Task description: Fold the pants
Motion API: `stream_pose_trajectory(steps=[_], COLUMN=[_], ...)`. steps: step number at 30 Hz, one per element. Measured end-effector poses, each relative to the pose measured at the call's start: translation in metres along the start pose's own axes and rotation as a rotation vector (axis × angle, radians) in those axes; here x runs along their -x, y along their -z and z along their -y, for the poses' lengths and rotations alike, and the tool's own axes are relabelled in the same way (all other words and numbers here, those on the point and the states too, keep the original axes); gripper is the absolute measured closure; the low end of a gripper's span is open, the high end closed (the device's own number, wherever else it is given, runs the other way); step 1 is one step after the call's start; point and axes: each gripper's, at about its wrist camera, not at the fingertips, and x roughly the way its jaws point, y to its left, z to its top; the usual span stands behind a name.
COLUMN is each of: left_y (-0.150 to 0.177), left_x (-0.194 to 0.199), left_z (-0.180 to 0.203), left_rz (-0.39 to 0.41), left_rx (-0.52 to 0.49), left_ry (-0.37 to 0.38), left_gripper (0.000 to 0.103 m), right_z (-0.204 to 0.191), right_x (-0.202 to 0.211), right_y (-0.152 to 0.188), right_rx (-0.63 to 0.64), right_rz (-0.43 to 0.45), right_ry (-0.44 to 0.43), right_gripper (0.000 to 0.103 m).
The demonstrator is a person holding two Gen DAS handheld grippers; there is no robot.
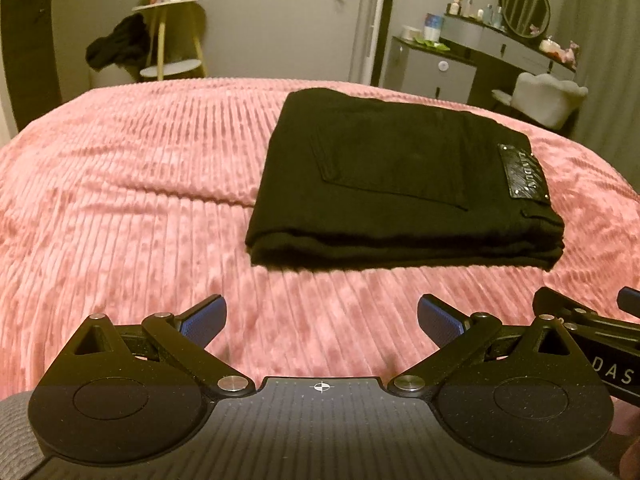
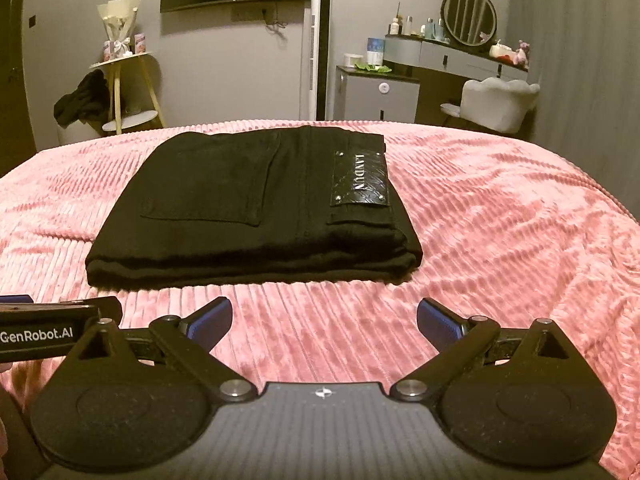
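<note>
Black pants point(image 1: 396, 184) lie folded into a neat rectangular stack on the pink ribbed bedspread point(image 1: 140, 200), back pocket and a shiny leather label up. They also show in the right wrist view point(image 2: 248, 208). My left gripper point(image 1: 322, 320) is open and empty, held above the bedspread in front of the stack, apart from it. My right gripper point(image 2: 324, 320) is open and empty, also in front of the stack. Each gripper's body shows at the edge of the other's view, the two side by side.
Beyond the bed stand a small yellow-legged side table point(image 2: 120, 76) with a bouquet and dark clothing, a tall white tower fan point(image 2: 316, 56), a grey cabinet point(image 2: 376, 96), a vanity with a round mirror point(image 2: 468, 16) and a white chair point(image 2: 496, 100).
</note>
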Motion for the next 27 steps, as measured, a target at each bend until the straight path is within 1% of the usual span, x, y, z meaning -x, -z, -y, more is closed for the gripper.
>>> stream_pose_trajectory(steps=[3,27], left_y=[0.0,0.0007], left_x=[0.0014,-0.002], left_z=[-0.0014,-0.0007], left_rz=[0.007,-0.025], left_rx=[0.005,0.0], left_ry=[0.005,0.001], left_gripper=[0.0,0.0], right_z=[-0.001,0.0005], right_x=[-0.0002,-0.0029], right_y=[0.0003,-0.0001], right_rx=[0.005,-0.018], right_rz=[0.002,-0.007], right_ry=[0.0,-0.005], right_gripper=[0.004,0.004])
